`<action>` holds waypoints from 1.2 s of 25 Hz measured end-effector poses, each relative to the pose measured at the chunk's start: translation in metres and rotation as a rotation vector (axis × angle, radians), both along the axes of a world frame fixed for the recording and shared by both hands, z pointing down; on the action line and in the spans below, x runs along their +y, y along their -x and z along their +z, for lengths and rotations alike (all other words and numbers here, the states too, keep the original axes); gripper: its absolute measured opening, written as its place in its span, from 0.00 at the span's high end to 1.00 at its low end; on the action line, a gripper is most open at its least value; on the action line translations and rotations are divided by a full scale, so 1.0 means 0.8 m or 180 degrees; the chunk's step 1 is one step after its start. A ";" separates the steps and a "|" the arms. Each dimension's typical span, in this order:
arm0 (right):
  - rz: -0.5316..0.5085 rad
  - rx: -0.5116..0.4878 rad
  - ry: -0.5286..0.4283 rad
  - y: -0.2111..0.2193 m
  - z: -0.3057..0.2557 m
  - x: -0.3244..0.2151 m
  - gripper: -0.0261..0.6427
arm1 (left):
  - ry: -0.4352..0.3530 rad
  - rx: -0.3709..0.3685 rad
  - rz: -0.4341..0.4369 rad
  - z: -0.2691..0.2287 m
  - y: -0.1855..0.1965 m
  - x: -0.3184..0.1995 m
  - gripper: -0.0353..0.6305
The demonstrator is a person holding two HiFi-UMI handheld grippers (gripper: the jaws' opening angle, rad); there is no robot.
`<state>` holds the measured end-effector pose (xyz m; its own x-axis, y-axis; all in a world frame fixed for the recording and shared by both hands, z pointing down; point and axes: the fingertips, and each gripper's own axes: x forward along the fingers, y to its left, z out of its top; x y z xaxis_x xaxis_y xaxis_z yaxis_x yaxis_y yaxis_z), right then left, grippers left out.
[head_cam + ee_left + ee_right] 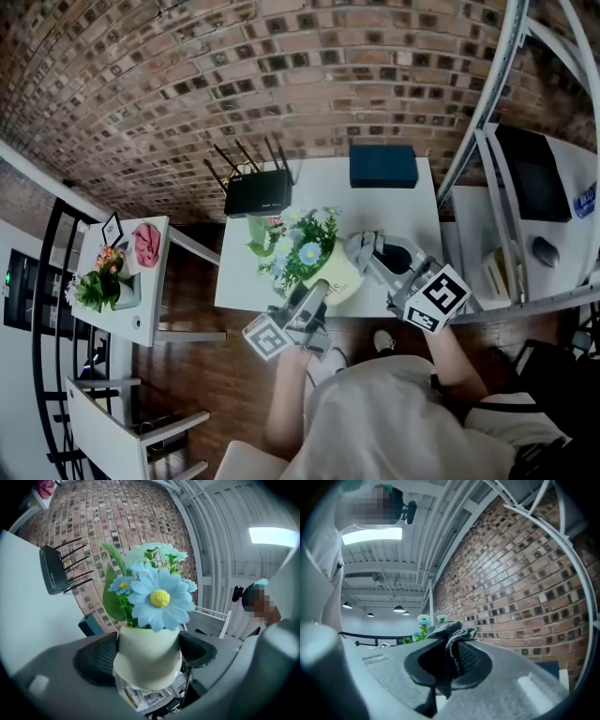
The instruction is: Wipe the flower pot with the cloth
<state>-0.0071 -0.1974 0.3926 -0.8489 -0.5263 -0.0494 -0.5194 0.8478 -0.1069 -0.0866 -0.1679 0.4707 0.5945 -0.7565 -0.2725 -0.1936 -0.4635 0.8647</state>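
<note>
A cream flower pot point(339, 274) with blue and white flowers point(305, 246) is tilted over the front edge of the white table point(412, 206). My left gripper point(319, 292) is shut on it. In the left gripper view the pot point(147, 663) sits squeezed between the two black pads point(96, 660), and a big blue daisy point(160, 597) fills the middle. My right gripper point(362, 247) is just right of the pot and shut on a dark grey cloth point(452, 634). The cloth bunches up between that gripper's pads point(471, 660). The flowers point(424, 620) show beyond it.
A black router point(258, 192) with antennas and a dark blue box point(382, 166) stand at the table's back. A small side table point(141, 281) on the left holds another flower pot point(98, 281) and a pink cloth point(147, 244). A white metal frame point(487, 103) and a desk stand to the right.
</note>
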 end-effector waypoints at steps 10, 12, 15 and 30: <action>0.0031 -0.0418 0.0926 -0.024 0.080 -0.020 0.96 | -0.0015 0.1399 0.0296 -0.051 -0.012 0.019 0.29; -0.0029 -0.0381 0.0967 -0.014 0.089 -0.013 0.96 | 0.0000 0.1603 0.0265 -0.060 -0.011 0.014 0.29; -0.0126 -0.0302 0.1003 0.002 0.096 -0.001 0.96 | -0.0067 0.1691 0.0206 -0.075 -0.006 0.008 0.29; -0.0862 -0.0063 0.0320 0.063 0.032 0.083 0.96 | -0.0019 0.1301 -0.0287 -0.049 0.039 -0.023 0.29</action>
